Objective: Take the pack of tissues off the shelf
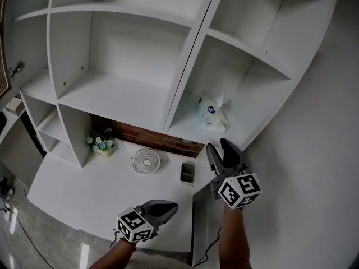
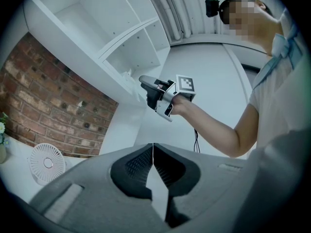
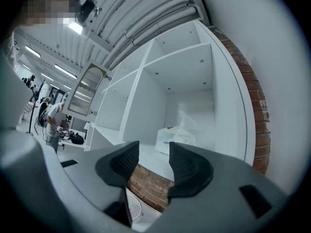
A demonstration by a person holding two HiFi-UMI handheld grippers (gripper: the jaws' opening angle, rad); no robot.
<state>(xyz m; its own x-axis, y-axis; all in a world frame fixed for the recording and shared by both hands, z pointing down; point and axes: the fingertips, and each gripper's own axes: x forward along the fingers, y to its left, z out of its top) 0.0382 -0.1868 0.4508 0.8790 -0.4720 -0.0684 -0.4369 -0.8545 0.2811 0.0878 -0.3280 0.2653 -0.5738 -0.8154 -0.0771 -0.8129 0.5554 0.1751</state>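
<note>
The pack of tissues (image 1: pixel 212 113) is a white plastic-wrapped bundle with blue print, lying in the lower right compartment of the white shelf unit (image 1: pixel 185 66). In the right gripper view the pack of tissues (image 3: pixel 174 135) sits just beyond the jaws. My right gripper (image 1: pixel 220 151) is open and empty, held in front of that compartment, a short way below the pack. My left gripper (image 1: pixel 168 208) hangs lower down over the white counter, its jaws closed together with nothing between them. From the left gripper view, the right gripper (image 2: pixel 146 85) and its arm show up near the shelf.
On the counter (image 1: pixel 101 189) below the shelves stand a small pot of flowers (image 1: pixel 101 144), a small white fan (image 1: pixel 146 161) and a dark rectangular holder (image 1: pixel 188 171). A brick strip (image 1: pixel 151 134) backs the counter. The other shelf compartments hold nothing.
</note>
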